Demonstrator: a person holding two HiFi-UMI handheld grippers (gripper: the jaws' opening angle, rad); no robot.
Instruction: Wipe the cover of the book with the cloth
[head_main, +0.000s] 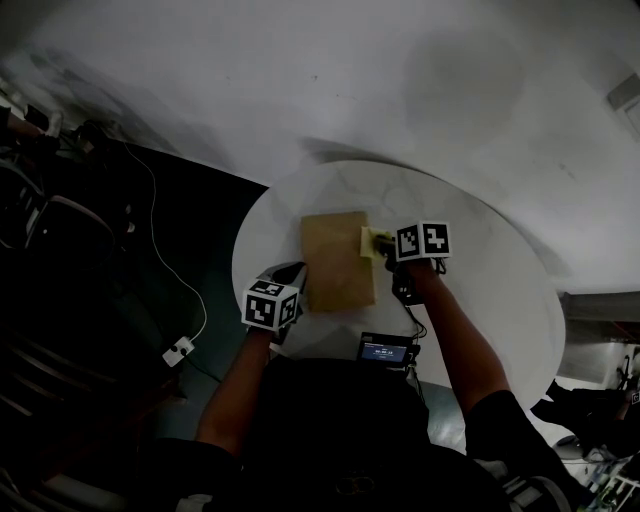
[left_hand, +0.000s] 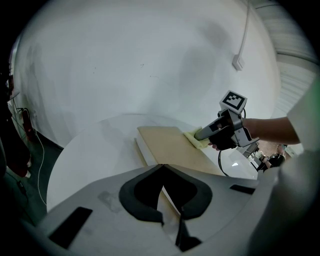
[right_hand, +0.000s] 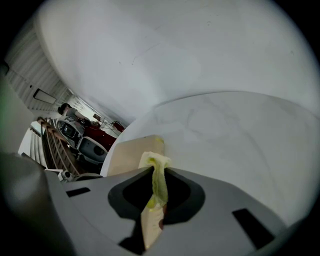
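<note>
A tan book (head_main: 338, 262) lies flat in the middle of the round white table (head_main: 490, 310). My right gripper (head_main: 386, 246) is shut on a yellow-green cloth (head_main: 372, 241), which rests on the book's right edge. In the right gripper view the cloth (right_hand: 156, 164) sticks up from between the closed jaws of that gripper (right_hand: 159, 173), with the book (right_hand: 127, 155) just beyond. My left gripper (head_main: 293, 273) is at the book's near left corner; in its own view that gripper (left_hand: 162, 167) has its tips together over the book (left_hand: 172, 147). There the cloth (left_hand: 196, 140) shows under the right gripper (left_hand: 205, 133).
A small black device with a lit screen (head_main: 385, 351) sits at the table's near edge, cabled towards the right gripper. On the dark floor to the left lie a white cable and adapter (head_main: 178, 350) and dark chairs (head_main: 50, 230). A white wall stands behind the table.
</note>
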